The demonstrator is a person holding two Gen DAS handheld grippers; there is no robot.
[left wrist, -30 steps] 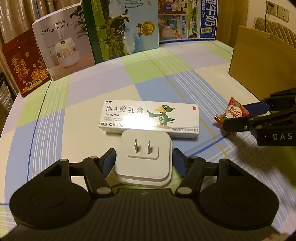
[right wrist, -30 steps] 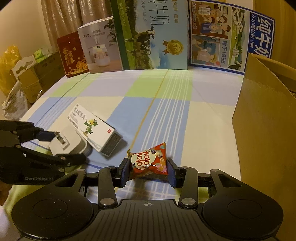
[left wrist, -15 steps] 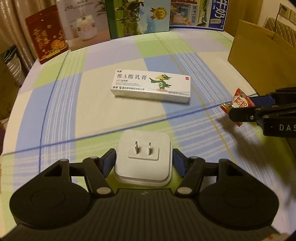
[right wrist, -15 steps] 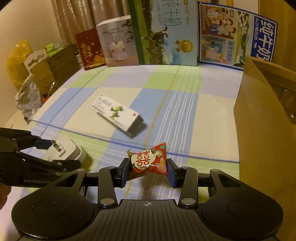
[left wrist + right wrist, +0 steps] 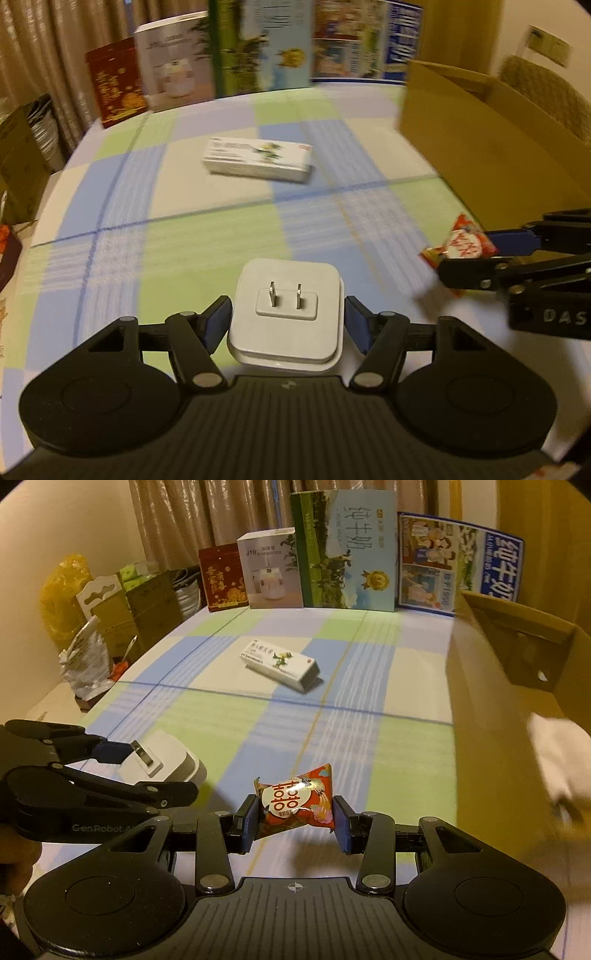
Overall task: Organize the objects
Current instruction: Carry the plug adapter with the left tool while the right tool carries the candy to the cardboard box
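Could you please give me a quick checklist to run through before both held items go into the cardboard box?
1. Left gripper clamped on white square plug adapter: ok.
2. Right gripper clamped on red foil candy packet: ok.
3. Brown cardboard box open on top: ok.
4. Room inside the box: cannot tell; only something white shows.
5. White ointment carton left on checked tablecloth: not ok.

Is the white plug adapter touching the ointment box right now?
Apart. The left wrist view shows the white plug adapter clamped in the left hand-held gripper, with a wide stretch of checked cloth between it and the ointment box.
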